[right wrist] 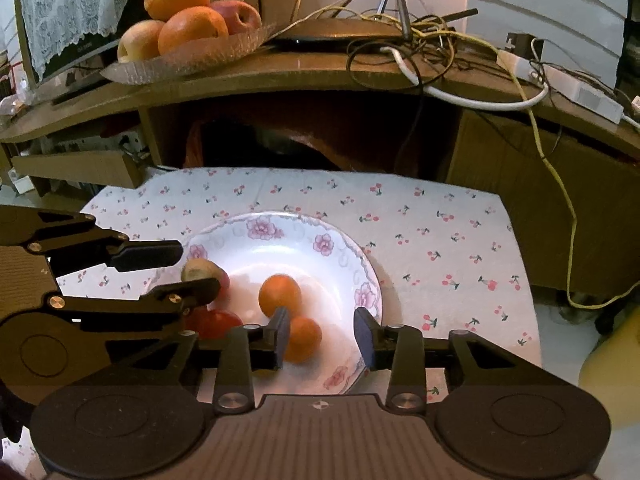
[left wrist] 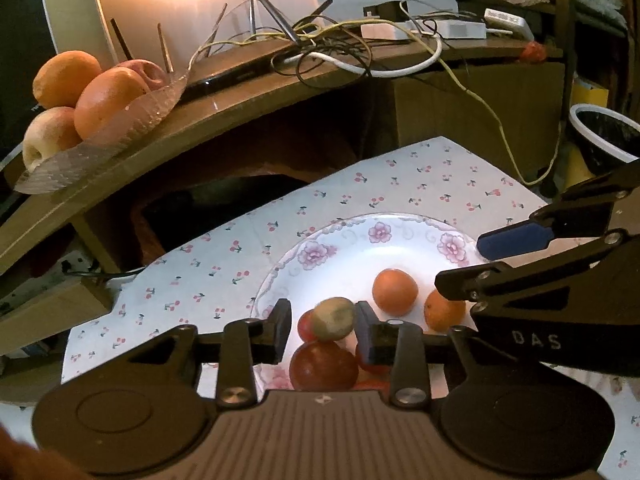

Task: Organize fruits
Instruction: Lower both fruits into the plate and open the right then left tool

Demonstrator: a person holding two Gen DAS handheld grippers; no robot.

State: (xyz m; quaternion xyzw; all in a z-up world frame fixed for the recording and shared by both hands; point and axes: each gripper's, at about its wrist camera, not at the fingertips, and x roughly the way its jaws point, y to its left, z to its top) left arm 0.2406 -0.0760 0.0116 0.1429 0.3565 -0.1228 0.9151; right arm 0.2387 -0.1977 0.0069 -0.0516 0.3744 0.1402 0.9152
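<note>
A white floral plate (left wrist: 352,248) (right wrist: 304,240) on a cherry-print cloth holds two small oranges (left wrist: 395,292) (right wrist: 280,294), red tomatoes (left wrist: 323,366) (right wrist: 216,322) and a greenish-brown kiwi (left wrist: 333,318) (right wrist: 200,270). My left gripper (left wrist: 323,330) (right wrist: 176,268) is open, its jaws on either side of the kiwi, apart from it. My right gripper (right wrist: 322,334) (left wrist: 472,260) is open and empty over the plate's right side; the second orange (right wrist: 304,338) (left wrist: 444,310) lies just behind its left finger.
A glass dish (left wrist: 120,128) (right wrist: 192,56) with large oranges and apples stands on the wooden shelf (left wrist: 256,92) behind. A router and tangled cables (left wrist: 340,44) (right wrist: 420,48) lie on the shelf. A white-rimmed bin (left wrist: 604,132) is at the right.
</note>
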